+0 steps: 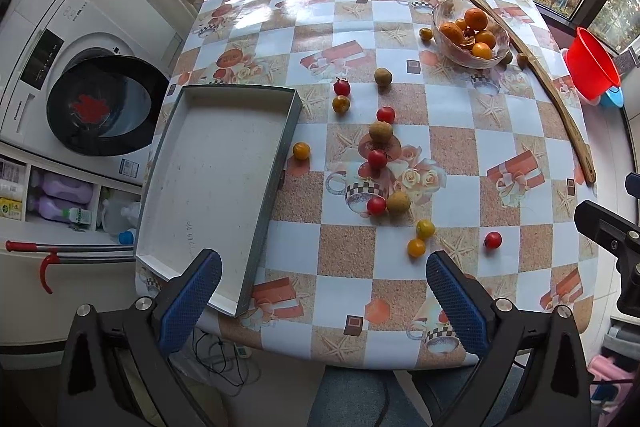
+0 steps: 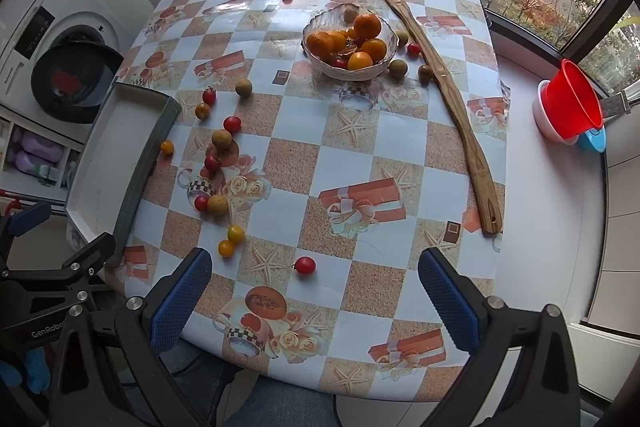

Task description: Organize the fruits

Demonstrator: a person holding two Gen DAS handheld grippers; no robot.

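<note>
On the checked table [image 2: 360, 155], the nearest red tomato [image 2: 305, 265] lies just ahead of the right claw [image 2: 314, 291], gaping empty like the left claw [image 1: 324, 287].

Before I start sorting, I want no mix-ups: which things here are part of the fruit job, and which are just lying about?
Job: loose cherry tomatoes, brown longans, glass bowl of oranges, empty tray.
Lying about: wooden back scratcher, red cup.

A glossy, checkered plastic tablecloth [image 2: 404, 131] covers the table. On it sit a ribbed clear glass bowl [image 2: 320, 65], a long smooth wooden stick [image 2: 452, 99] and a matt grey-walled cardboard tray [image 1: 216, 179]. The gripper fingers wear rough, dimpled blue rubber pads [image 1: 188, 303].
</note>
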